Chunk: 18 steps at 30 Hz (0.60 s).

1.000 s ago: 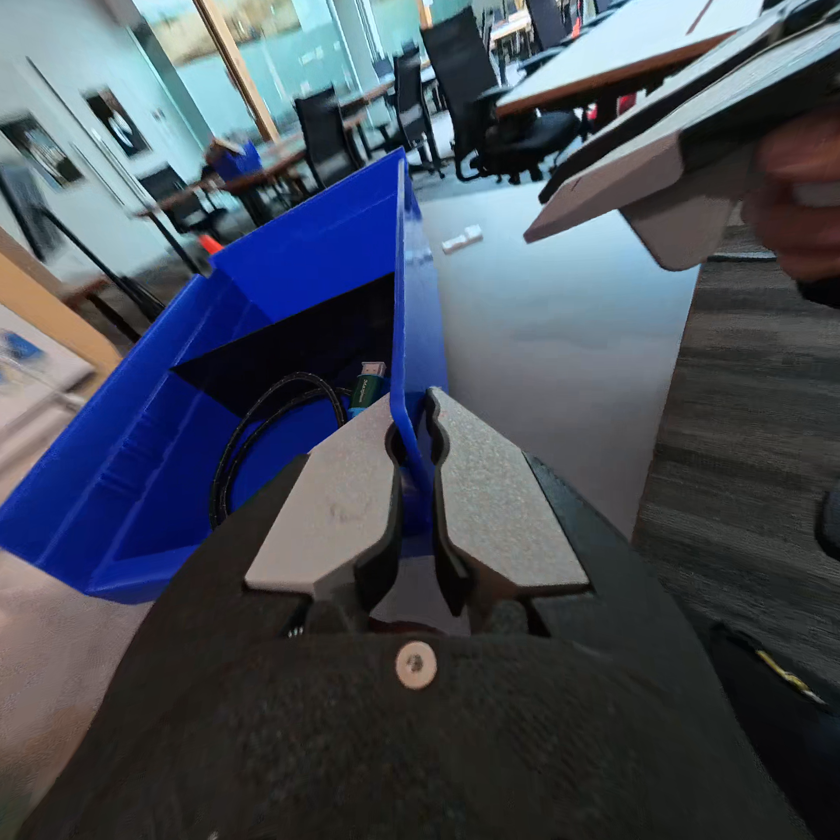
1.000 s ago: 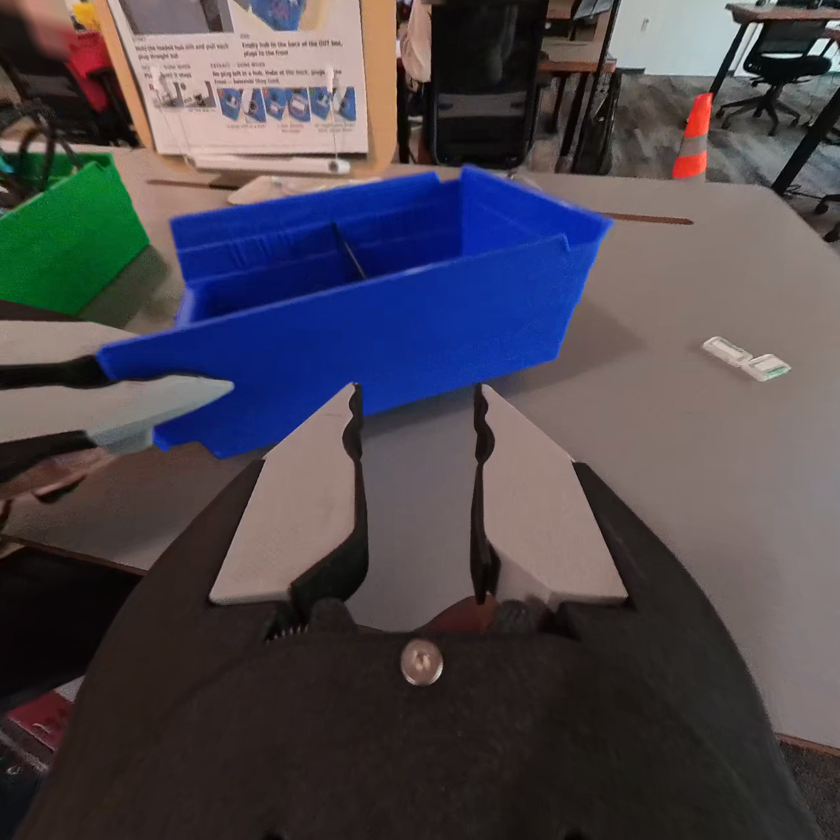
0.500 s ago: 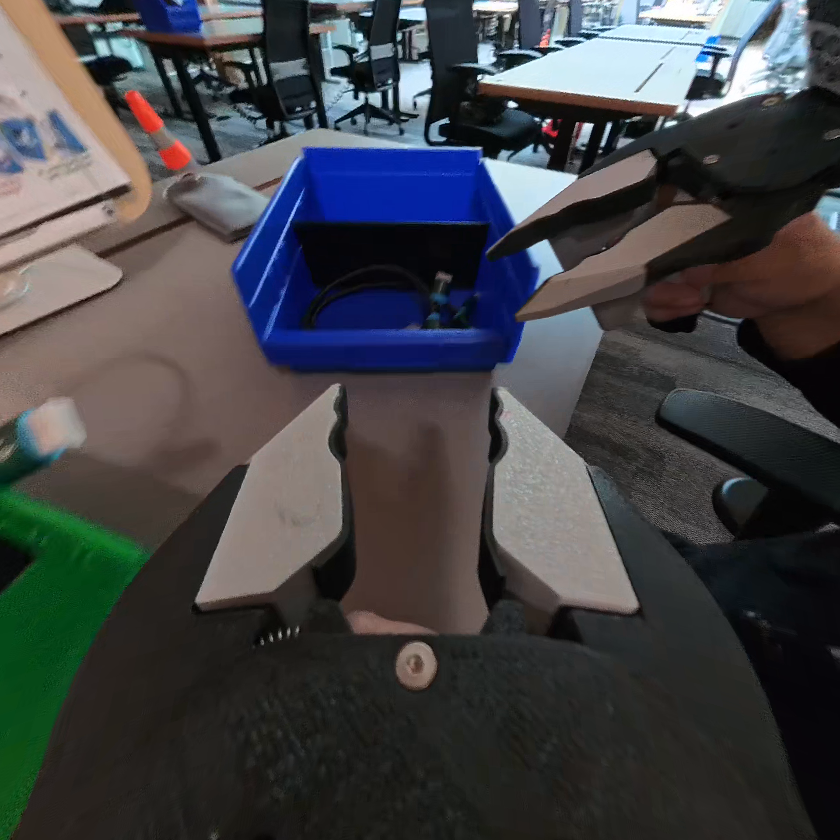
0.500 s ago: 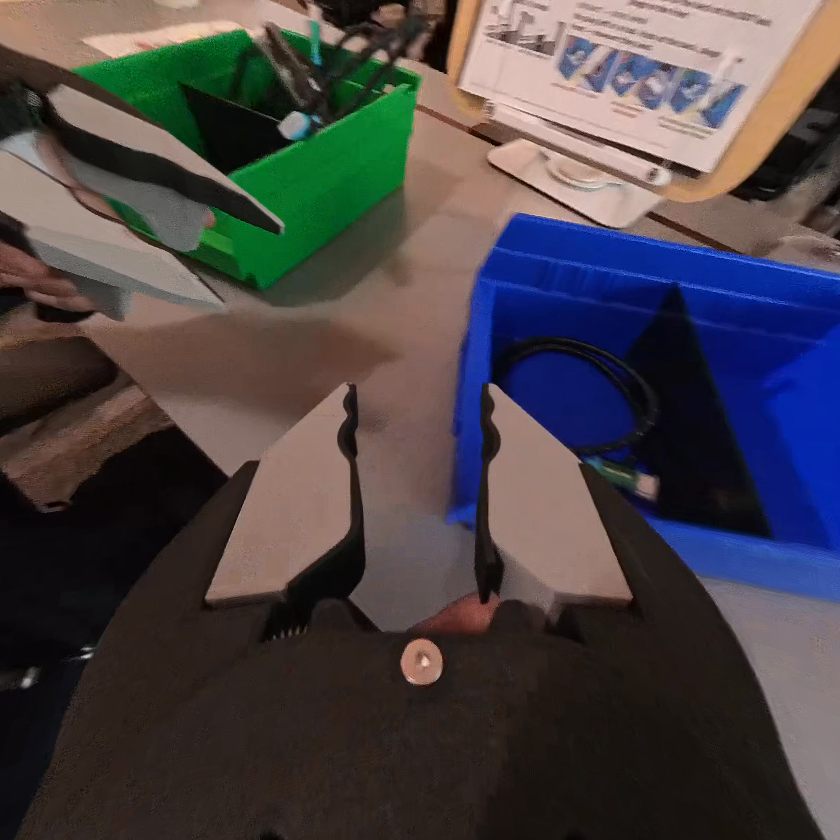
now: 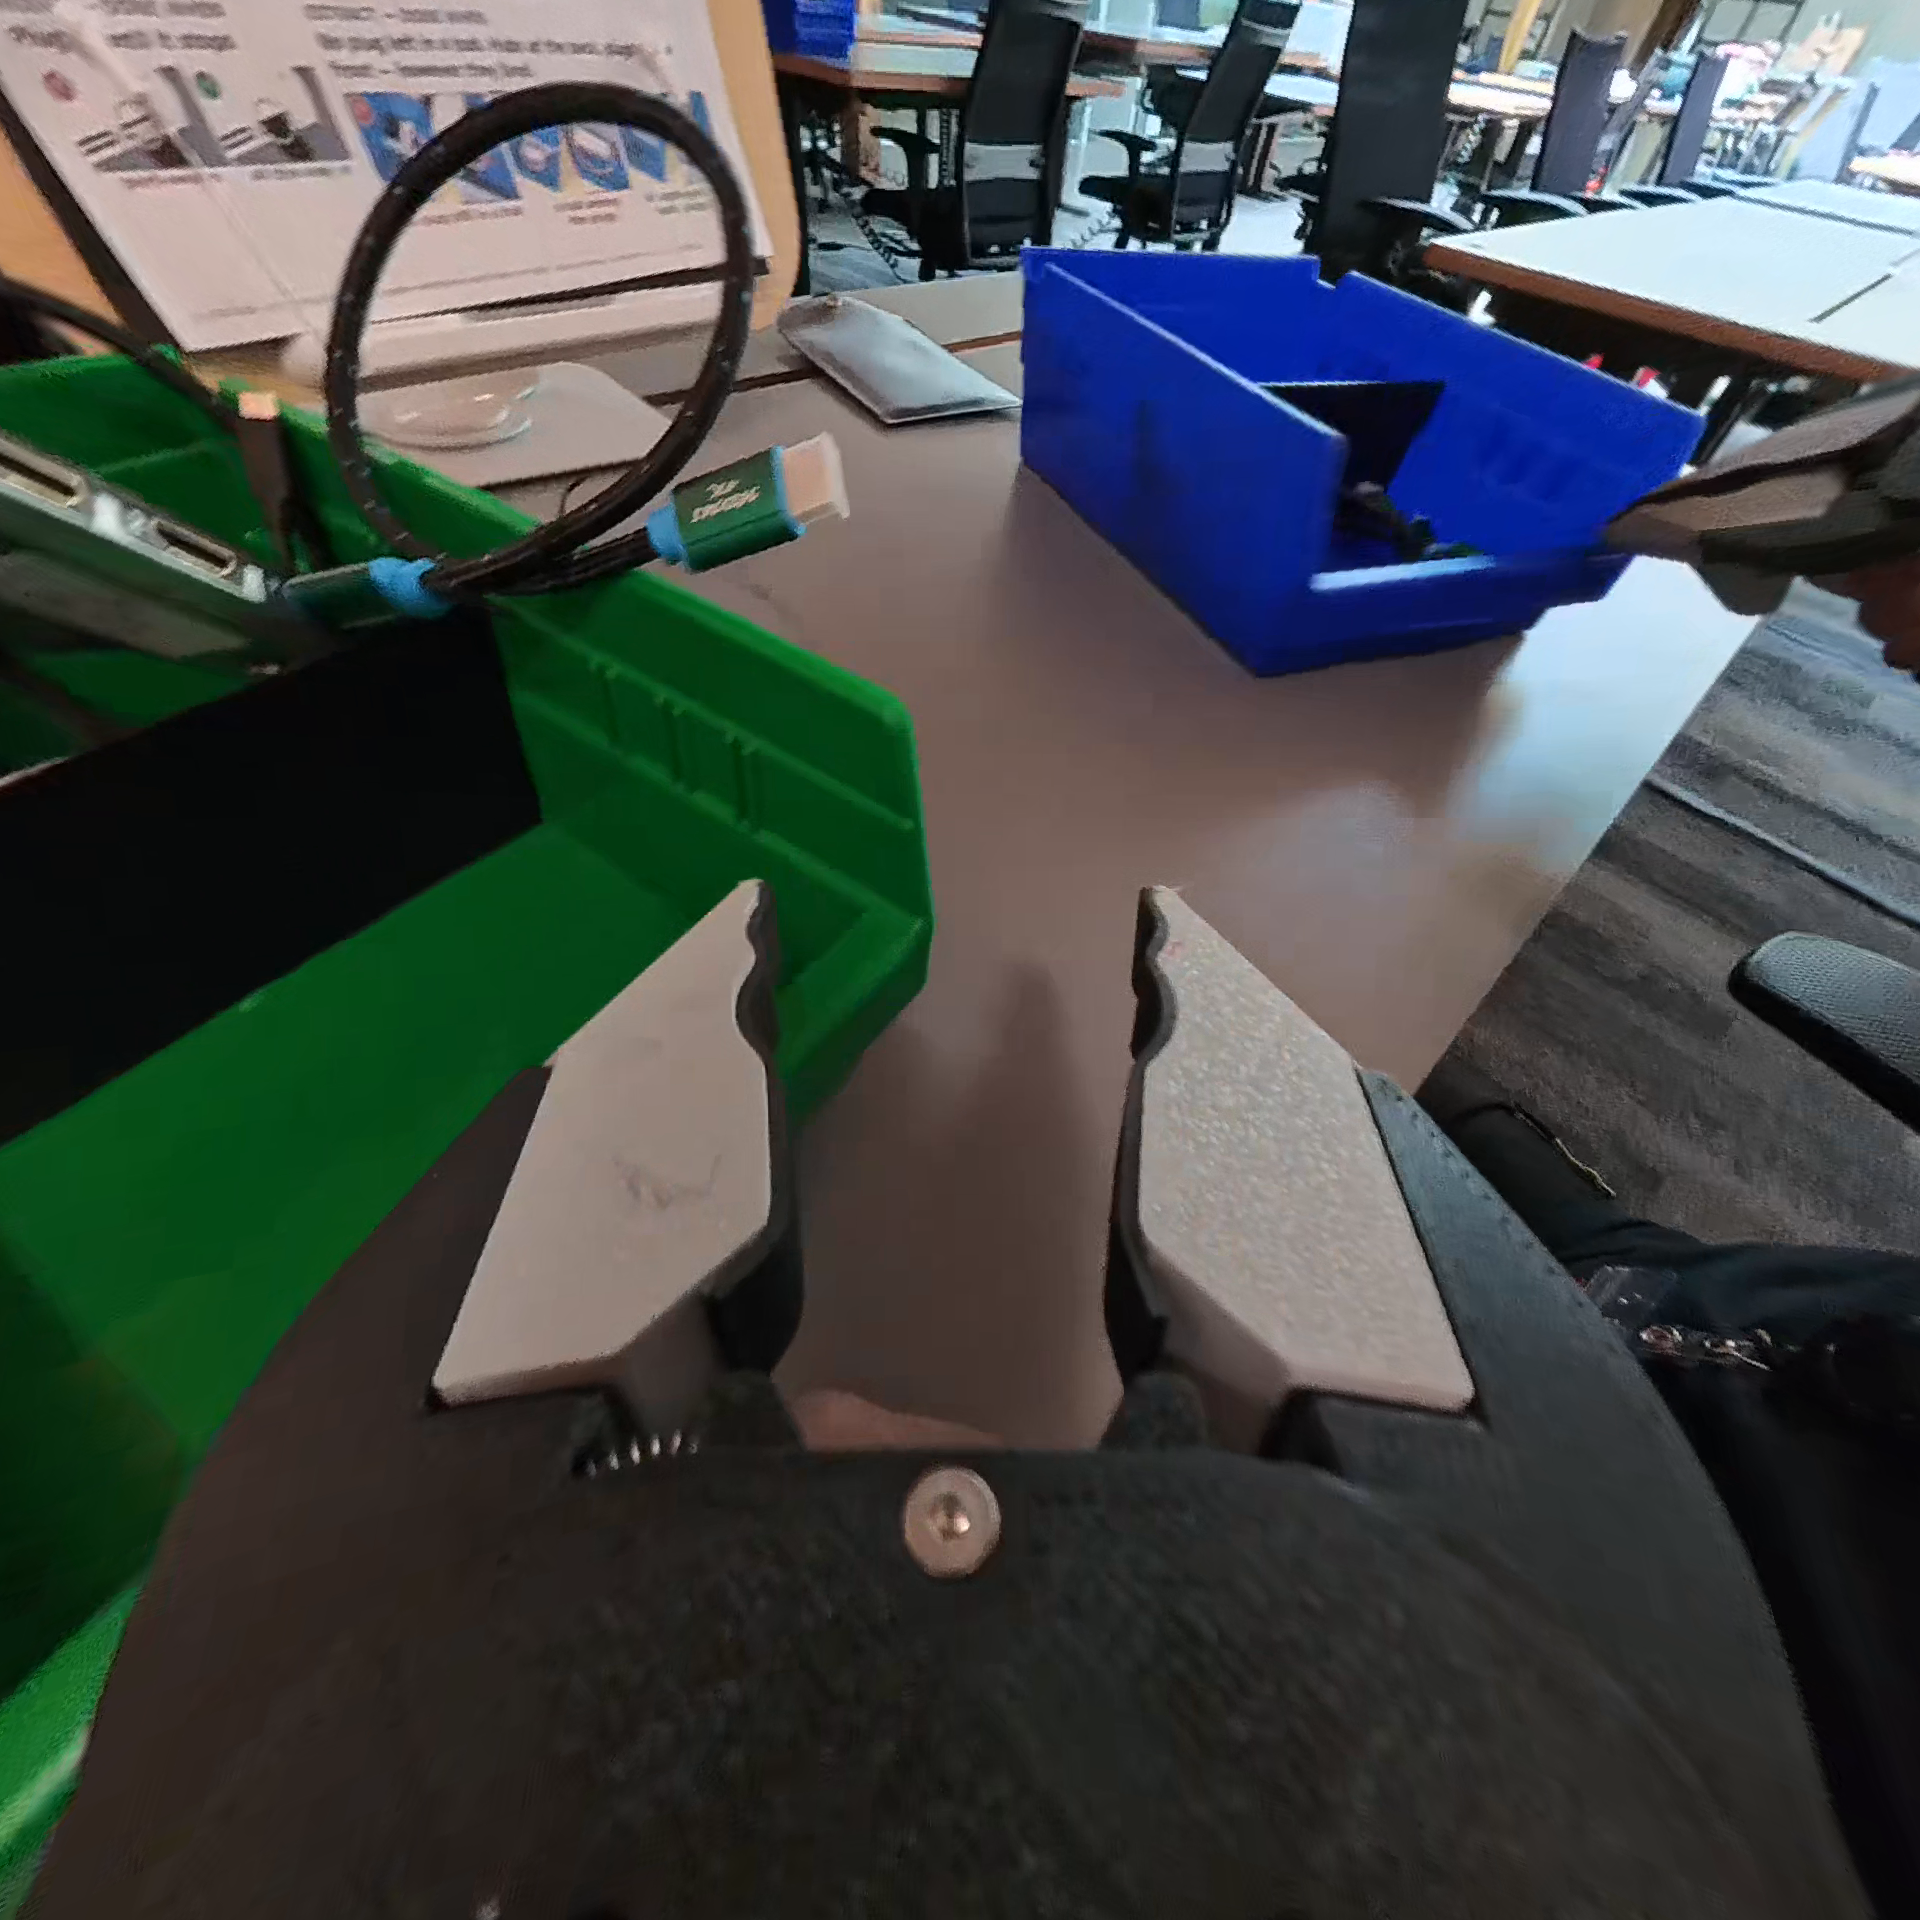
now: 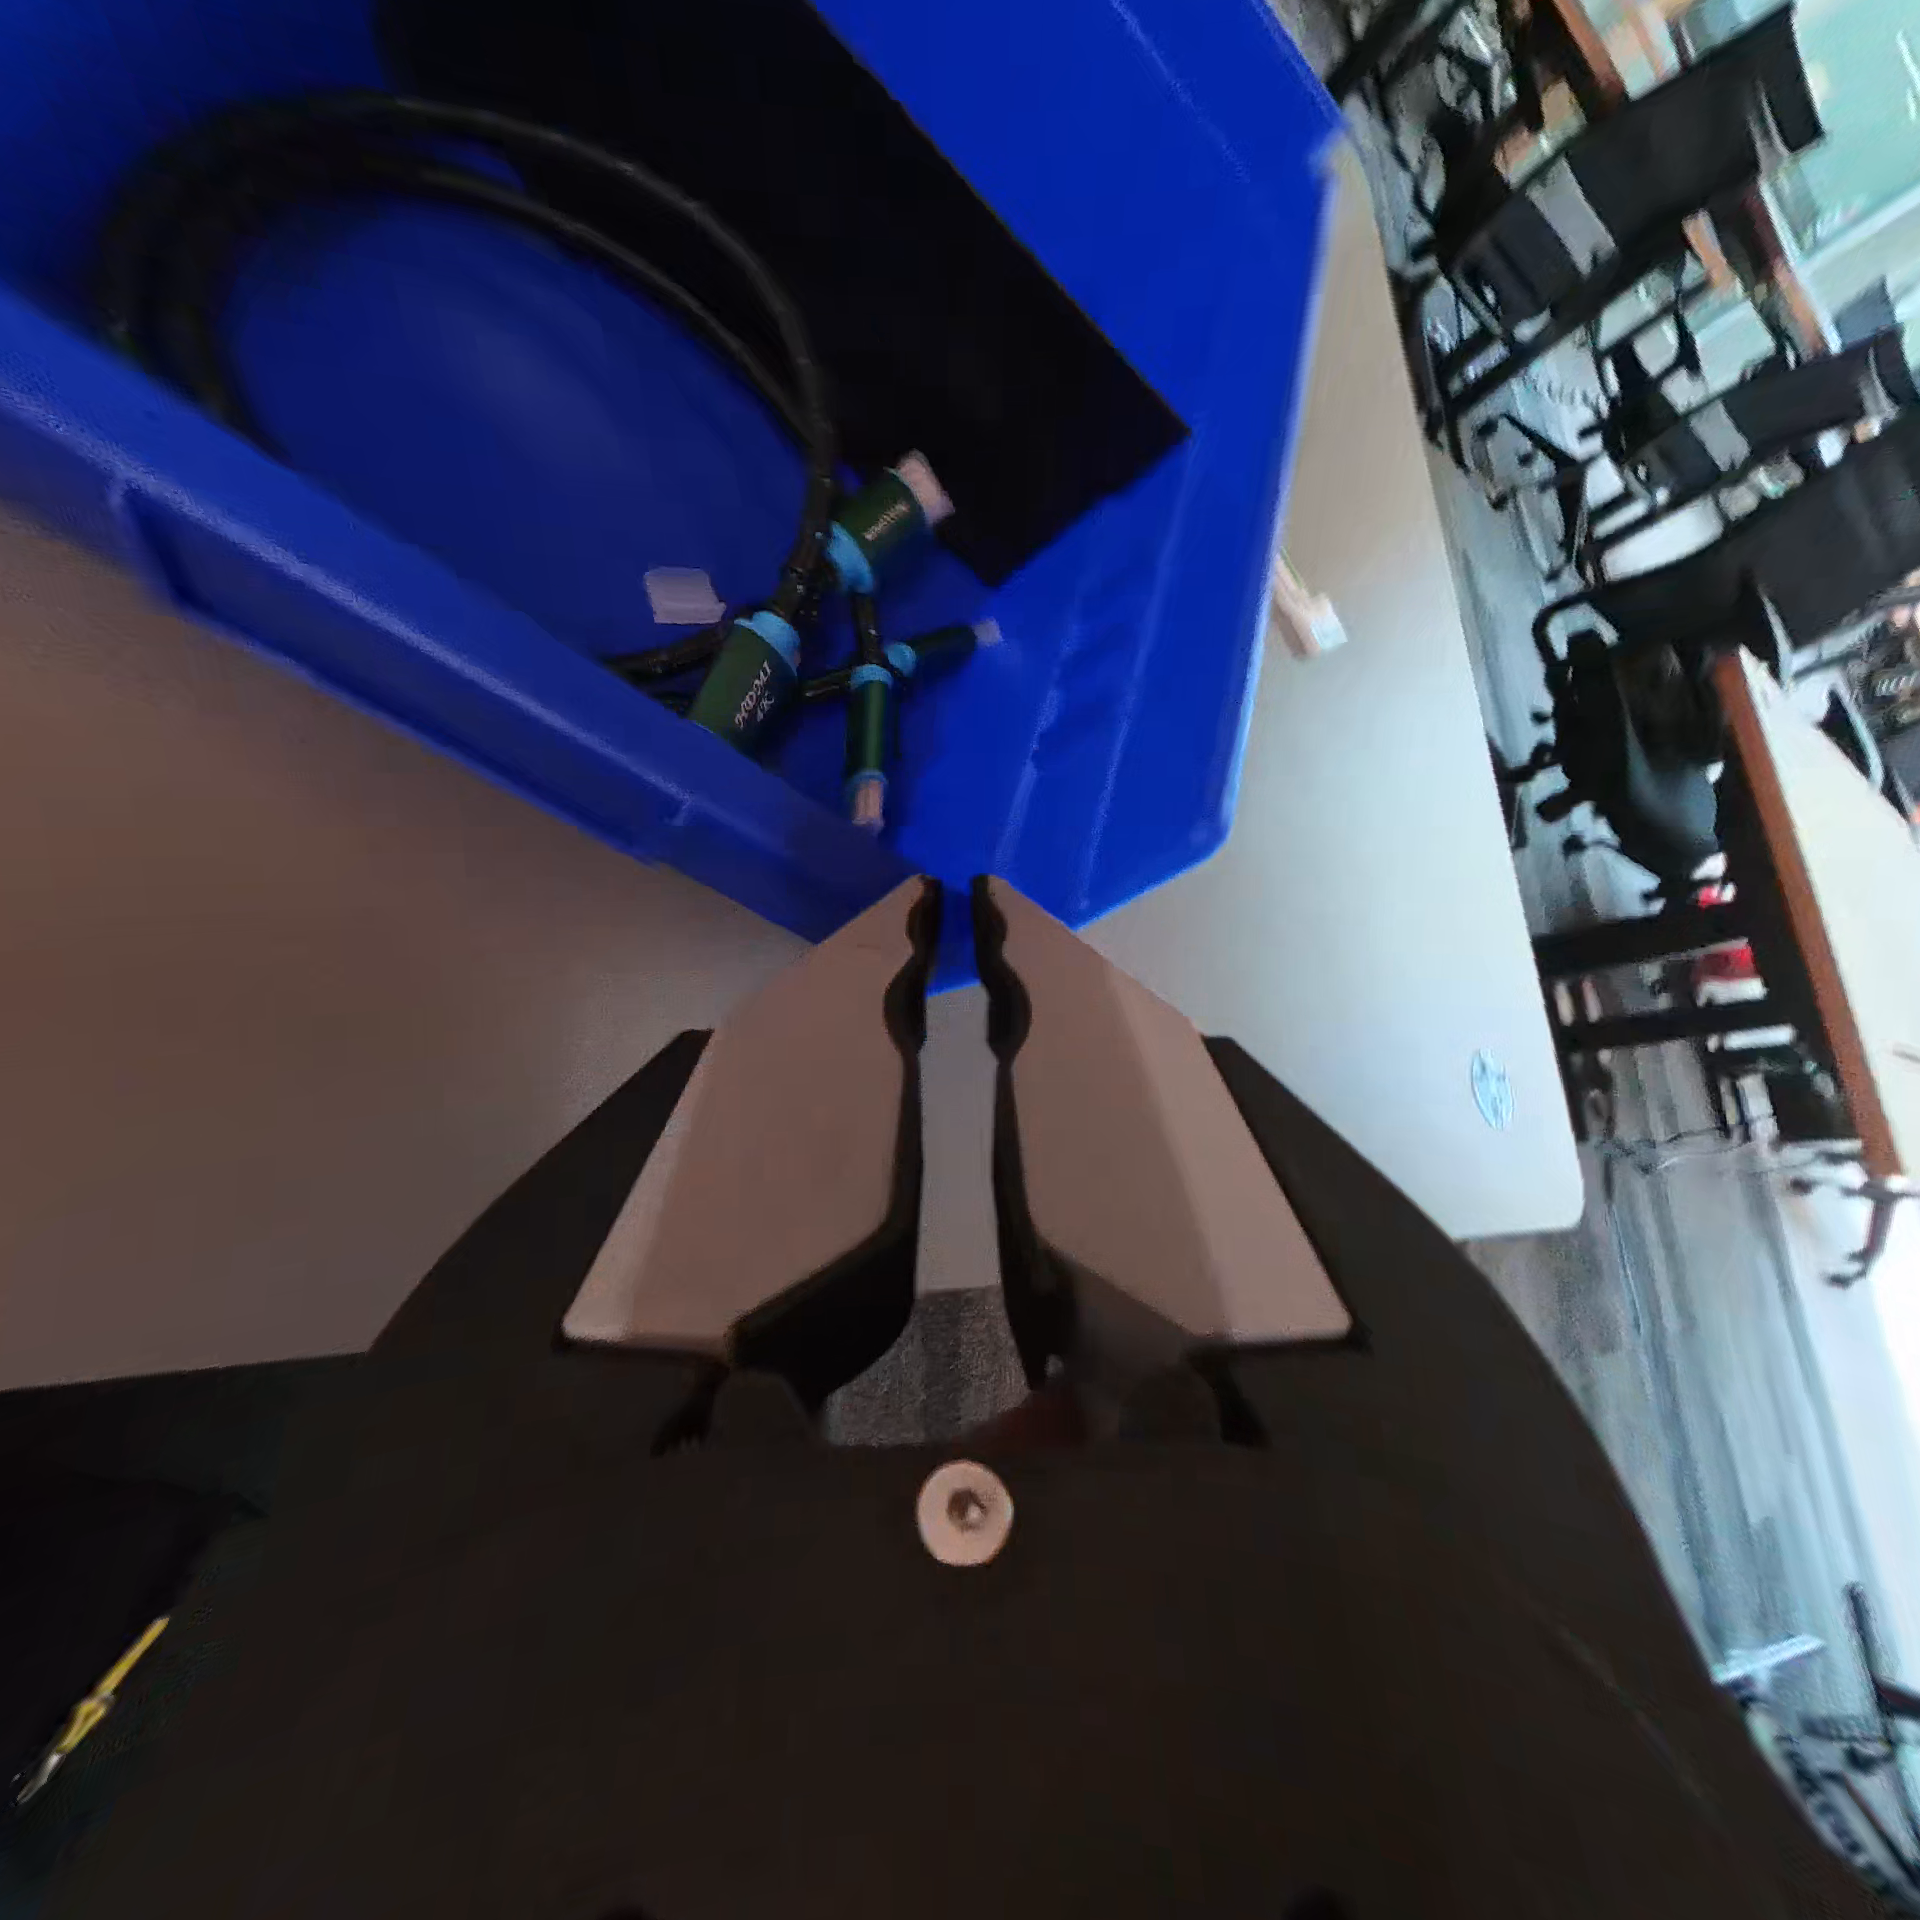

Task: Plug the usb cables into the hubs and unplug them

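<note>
Right tool (image 6: 951,894) nearly clenched on blue bin (image 6: 1091,665) corner lip; left tool (image 5: 951,914) released, gripping nothing.
Bin looks light, stiff, slick; rim suits gripping. Cables (image 6: 810,582) coiled inside. Green bin (image 5: 675,748) sits left of left tool on bench (image 5: 1195,779).

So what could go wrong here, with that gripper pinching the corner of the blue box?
The right gripper is nearly closed on one corner of the blue bin. Held there, the bin may twist or slip, and the loose cables inside could slide or spill. By the open left gripper, a cable loop sticks out above the green bin and might snag a passing finger.
</note>
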Motion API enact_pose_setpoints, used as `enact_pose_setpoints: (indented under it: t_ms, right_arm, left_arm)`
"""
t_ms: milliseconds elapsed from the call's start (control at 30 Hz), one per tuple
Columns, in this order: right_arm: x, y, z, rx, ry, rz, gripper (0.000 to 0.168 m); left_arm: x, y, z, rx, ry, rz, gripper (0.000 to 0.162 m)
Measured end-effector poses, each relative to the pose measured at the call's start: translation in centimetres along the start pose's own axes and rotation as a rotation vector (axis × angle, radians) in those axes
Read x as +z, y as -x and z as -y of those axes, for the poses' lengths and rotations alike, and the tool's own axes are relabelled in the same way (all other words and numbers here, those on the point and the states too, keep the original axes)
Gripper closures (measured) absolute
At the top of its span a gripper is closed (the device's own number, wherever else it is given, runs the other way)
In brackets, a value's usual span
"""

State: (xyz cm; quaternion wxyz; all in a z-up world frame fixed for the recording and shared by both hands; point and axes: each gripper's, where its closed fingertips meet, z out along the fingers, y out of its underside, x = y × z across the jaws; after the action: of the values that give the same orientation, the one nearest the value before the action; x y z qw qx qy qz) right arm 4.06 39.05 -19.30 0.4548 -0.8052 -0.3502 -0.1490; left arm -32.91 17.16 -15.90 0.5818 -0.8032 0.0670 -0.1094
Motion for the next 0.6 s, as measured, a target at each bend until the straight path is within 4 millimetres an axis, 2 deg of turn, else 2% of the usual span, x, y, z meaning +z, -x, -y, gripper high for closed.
enact_pose_setpoints:
  t_ms: [33,67,100,200,267,333,400,467,533,600]
  right_arm:
    - [0.0,-0.9,-0.6,0.036,0.003,0.001,0.157]
    - [-0.3,-0.9,-0.3,0.078,-0.026,0.041,0.149]
    - [-0.9,0.1,0.7,0.129,-0.084,0.114,0.144]
    - [-3.7,6.1,5.5,0.239,-0.292,0.437,0.115]
    - [-4.5,9.1,7.7,0.249,-0.346,0.527,0.107]
    - [-3.8,10.0,9.3,0.238,-0.394,0.478,0.11]
    - [-2.1,11.0,10.1,0.206,-0.379,0.43,0.107]
    - [-0.6,11.9,10.4,0.151,-0.354,0.392,0.105]
    - [0.7,11.2,10.5,0.065,-0.361,0.271,0.116]
    - [0.7,10.8,10.3,0.011,-0.393,0.256,0.118]
  left_arm:
    - [-0.4,0.1,-0.1,-0.014,-0.006,0.007,0.094]
    - [-0.6,-0.1,0.0,-0.019,-0.013,0.01,0.094]
    - [-0.7,-0.3,0.2,-0.014,-0.017,0.018,0.094]
    - [0.5,-0.4,1.5,0.046,-0.029,0.089,0.09]
    - [2.0,0.0,2.4,0.087,-0.026,0.165,0.083]
    - [3.7,1.4,3.0,0.129,-0.038,0.275,0.084]
    - [5.7,2.7,2.2,0.158,0.013,0.348,0.087]
    - [7.2,3.8,1.0,0.205,0.069,0.398,0.109]
    - [7.3,4.4,0.8,0.263,0.083,0.425,0.115]
    - [6.5,4.5,1.0,0.248,0.092,0.419,0.125]
